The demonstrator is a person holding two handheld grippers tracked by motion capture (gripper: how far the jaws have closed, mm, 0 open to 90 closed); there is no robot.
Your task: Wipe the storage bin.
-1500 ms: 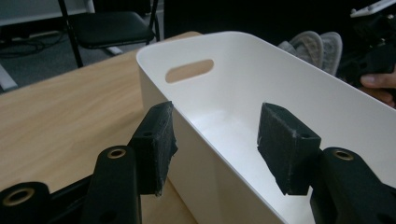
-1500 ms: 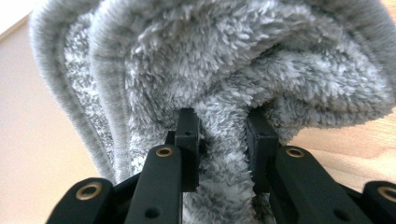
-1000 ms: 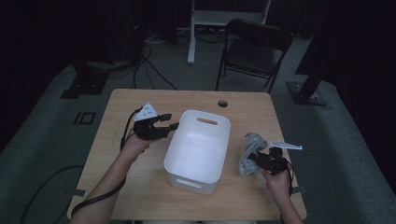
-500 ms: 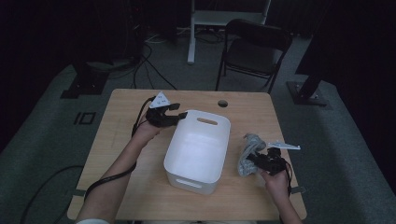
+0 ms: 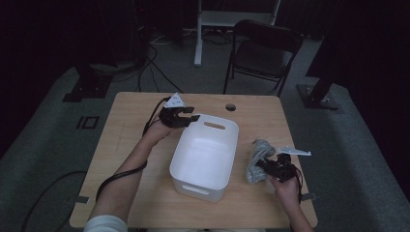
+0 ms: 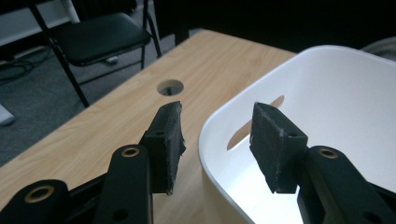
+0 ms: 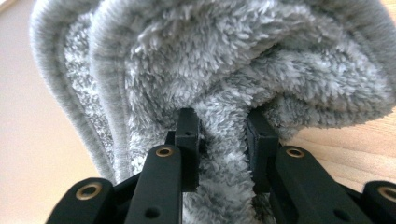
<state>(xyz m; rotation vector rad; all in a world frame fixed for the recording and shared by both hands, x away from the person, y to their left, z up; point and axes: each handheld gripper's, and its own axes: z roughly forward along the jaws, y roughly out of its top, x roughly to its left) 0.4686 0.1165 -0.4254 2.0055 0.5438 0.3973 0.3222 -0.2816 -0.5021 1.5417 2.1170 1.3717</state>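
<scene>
While the right gripper (image 5: pixel 269 166) sits near the table's right edge w/ its jaws clenched on a fold of the one grey fluffy towel (image 5: pixel 256 159), the left gripper (image 5: pixel 186 118) hangs at the far left corner of the one white bin (image 5: pixel 205 157). Left gripper view: jaws straddle the bin rim (image 6: pixel 219 122), one pad outside over the wood, one inside over the basin; they've just been closing in but aren't pressing on the wall yet, so nothing gripped. Right gripper view: both pads sunk in the towel pile (image 7: pixel 224 84), bunched and crumpled, resting on the table just right of the bin, not touching it as far as I can tell. Count: 2 grippers, 1 bin w/ 2 handle slots, 1 towel, 1 round hole (image 5: pixel 230 107) in the wooden table (image 5: pixel 125 145), 1 black chair (image 5: pixel 263 50) beyond it
</scene>
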